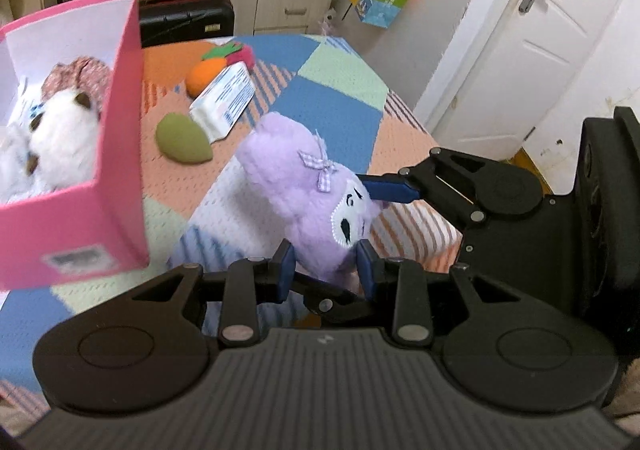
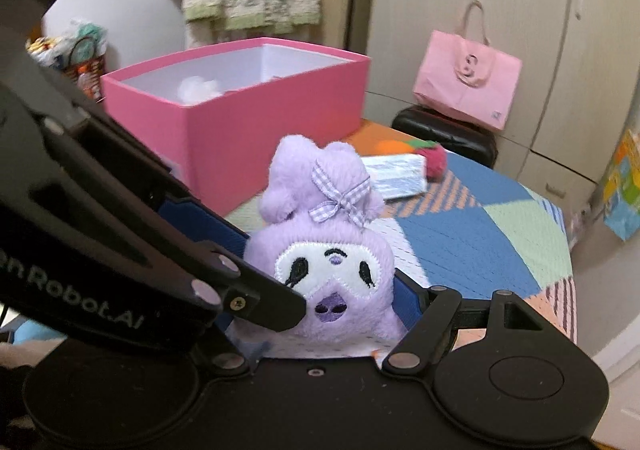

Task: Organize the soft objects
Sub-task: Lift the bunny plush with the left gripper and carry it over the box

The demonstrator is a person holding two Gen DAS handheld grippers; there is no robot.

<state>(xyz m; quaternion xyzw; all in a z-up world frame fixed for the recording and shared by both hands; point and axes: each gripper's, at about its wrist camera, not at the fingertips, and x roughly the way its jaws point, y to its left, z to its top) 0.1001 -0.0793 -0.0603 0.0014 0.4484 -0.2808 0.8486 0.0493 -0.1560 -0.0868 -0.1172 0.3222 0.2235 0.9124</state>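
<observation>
A purple plush toy (image 1: 316, 189) with a checked bow is held above the patchwork bed cover (image 1: 332, 97). My left gripper (image 1: 326, 266) is shut on the plush's lower end. My right gripper (image 1: 372, 189) comes in from the right and its blue finger (image 1: 390, 189) presses the plush's face side. In the right wrist view the purple plush toy (image 2: 328, 250) sits between my right gripper's (image 2: 348, 302) fingers, with the left gripper's arm (image 2: 140, 234) across it. A pink box (image 1: 116, 153) at the left holds white plush toys (image 1: 60, 137).
On the cover lie a green soft shape (image 1: 182, 137), an orange plush carrot (image 1: 206, 75), a red plush fruit (image 1: 244, 55) and a tissue pack (image 1: 224, 99). A pink bag (image 2: 466, 83) rests on a black stool (image 2: 444, 135). A white door (image 1: 520, 41) stands at right.
</observation>
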